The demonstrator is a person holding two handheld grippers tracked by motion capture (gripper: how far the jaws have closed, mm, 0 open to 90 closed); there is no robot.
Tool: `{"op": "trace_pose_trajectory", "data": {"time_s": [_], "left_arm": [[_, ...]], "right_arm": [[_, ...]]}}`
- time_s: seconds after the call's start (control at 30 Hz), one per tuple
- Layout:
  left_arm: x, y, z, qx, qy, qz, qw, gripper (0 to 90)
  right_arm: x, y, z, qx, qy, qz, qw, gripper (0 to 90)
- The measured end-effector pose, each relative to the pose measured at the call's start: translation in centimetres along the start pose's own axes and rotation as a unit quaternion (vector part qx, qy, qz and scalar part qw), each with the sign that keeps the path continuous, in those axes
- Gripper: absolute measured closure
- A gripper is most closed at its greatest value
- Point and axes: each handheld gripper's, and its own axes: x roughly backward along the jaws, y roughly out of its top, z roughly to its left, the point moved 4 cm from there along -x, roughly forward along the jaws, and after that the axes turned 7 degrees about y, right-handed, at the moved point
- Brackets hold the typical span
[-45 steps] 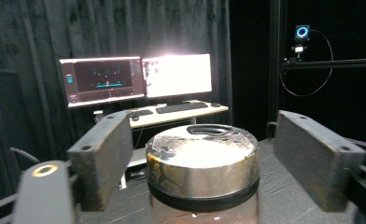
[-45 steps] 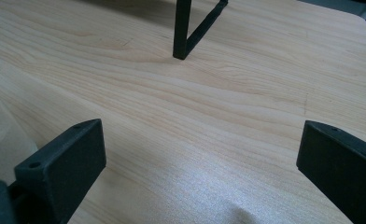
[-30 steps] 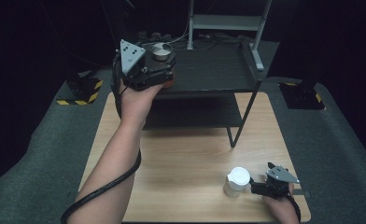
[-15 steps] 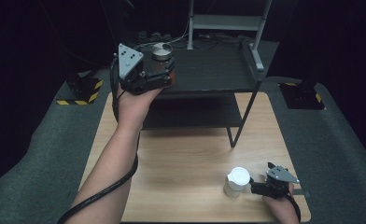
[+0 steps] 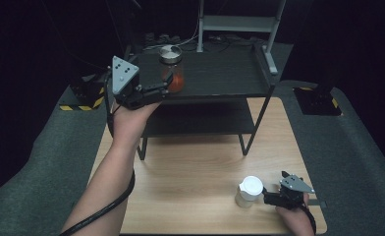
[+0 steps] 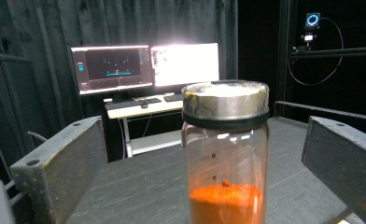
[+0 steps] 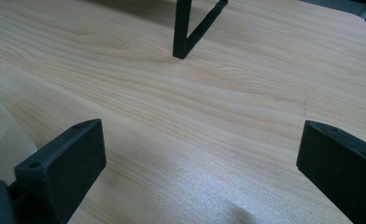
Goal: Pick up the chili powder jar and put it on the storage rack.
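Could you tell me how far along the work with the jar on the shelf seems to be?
Done: the glass jar with orange powder stands upright on the black shelf's top level, lid on. In hand: the left tool sits at the jar with jaws spread wide and apart from the glass, so it grips nothing. Left: probably the white-lidded container on the wooden table, beside the open right tool.

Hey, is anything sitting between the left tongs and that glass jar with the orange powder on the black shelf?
Nothing visible. In the left gripper view the jar stands upright on the shelf top, centred in the gap between the open jaws of the left tongs, with only bare shelf in front of it.
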Motion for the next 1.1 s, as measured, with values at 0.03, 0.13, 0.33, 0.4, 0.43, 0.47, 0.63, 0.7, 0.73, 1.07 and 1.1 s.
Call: {"op": "trace_pose_trajectory", "data": {"time_s": [0.03, 0.13, 0.33, 0.4, 0.43, 0.47, 0.63, 0.7, 0.73, 1.07, 1.1], "left_arm": [[0.2, -0.1, 0.0, -0.002, 0.0, 0.001, 1.0, 0.3], [0.7, -0.4, 0.1, -0.004, -0.003, 0.003, 1.0, 0.3], [1.8, -1.3, 0.0, -0.009, -0.011, 0.011, 0.9998, 0.3], [2.2, -1.7, 0.0, -0.008, -0.013, 0.016, 0.9997, 0.3], [2.4, -1.9, 0.0, -0.007, -0.014, 0.018, 0.9997, 0.3], [2.5, -2.0, -0.1, -0.007, -0.013, 0.019, 0.9997, 0.3], [3.4, -2.9, -0.3, -0.014, -0.015, 0.028, 0.9994, 0.3], [3.8, -3.2, -0.4, -0.018, -0.016, 0.03, 0.9993, 0.3], [4.0, -3.4, -0.5, -0.017, -0.015, 0.031, 0.9993, 0.3], [5.7, -5.6, -0.7, -0.018, -0.024, 0.046, 0.9985, 0.3], [5.8, -5.9, -0.7, -0.018, -0.024, 0.046, 0.9985, 0.4]], "right_arm": [[0.0, 0.0, 0.0, 0.0, 0.0, 0.0, 1.0, 0.6], [0.0, 0.0, 0.0, 0.0, 0.0, 0.0, 1.0, 0.6], [0.0, 0.0, 0.0, 0.001, 0.0, 0.0, 1.0, 0.6], [0.0, 0.0, 0.0, 0.001, 0.0, 0.0, 1.0, 0.6], [0.0, 0.0, 0.0, 0.001, 0.0, 0.0, 1.0, 0.6], [0.0, 0.0, 0.0, 0.001, 0.0, 0.0, 1.0, 0.6], [0.0, 0.0, 0.1, 0.001, -0.001, 0.0, 1.0, 0.6], [0.0, 0.0, 0.1, 0.002, -0.001, 0.001, 1.0, 0.6], [0.0, 0.0, 0.1, 0.002, -0.001, 0.001, 1.0, 0.6], [0.0, 0.0, 0.1, 0.003, -0.001, 0.002, 1.0, 0.6], [0.0, 0.0, 0.1, 0.003, -0.001, 0.002, 1.0, 0.6]]}}
